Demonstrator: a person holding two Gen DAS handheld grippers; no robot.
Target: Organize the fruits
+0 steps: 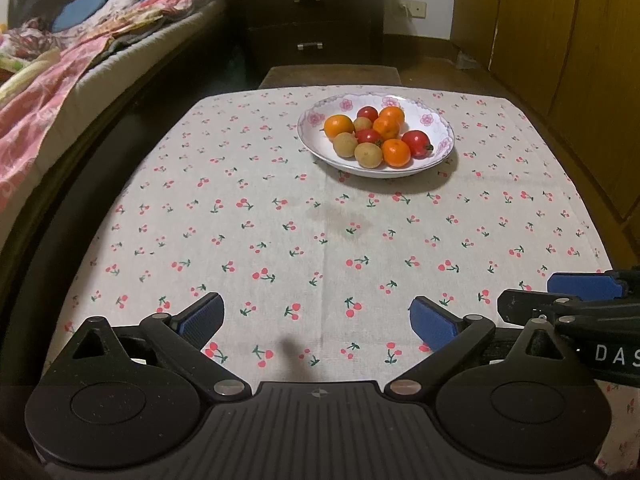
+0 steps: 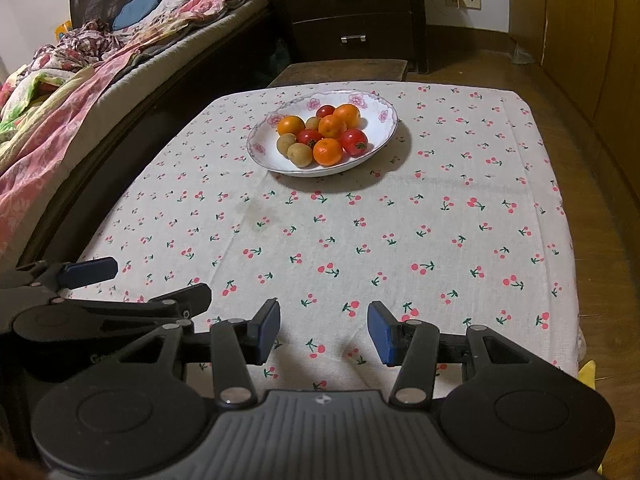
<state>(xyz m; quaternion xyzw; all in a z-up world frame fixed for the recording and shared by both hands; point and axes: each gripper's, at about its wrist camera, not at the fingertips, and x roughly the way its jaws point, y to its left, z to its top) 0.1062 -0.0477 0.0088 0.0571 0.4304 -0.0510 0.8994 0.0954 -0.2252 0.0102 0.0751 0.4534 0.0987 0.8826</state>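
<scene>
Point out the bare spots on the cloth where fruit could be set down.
The tablecloth is bare from the plate down to both grippers' fingers, and along the plate's right to the cloth edge. A narrower strip lies left of the plate, toward the bed. The crowded spot is the plate itself, heaped with fruit.

Table under a cherry-print cloth (image 1: 320,232), a flowered white plate (image 1: 434,120) of fruit toward its far side.

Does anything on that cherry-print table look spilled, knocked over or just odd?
One thing: a faint brownish stain on the tablecloth, on the near side of the plate. The fruit all sits inside the plate, which stands level. Nothing else stands out.
</scene>
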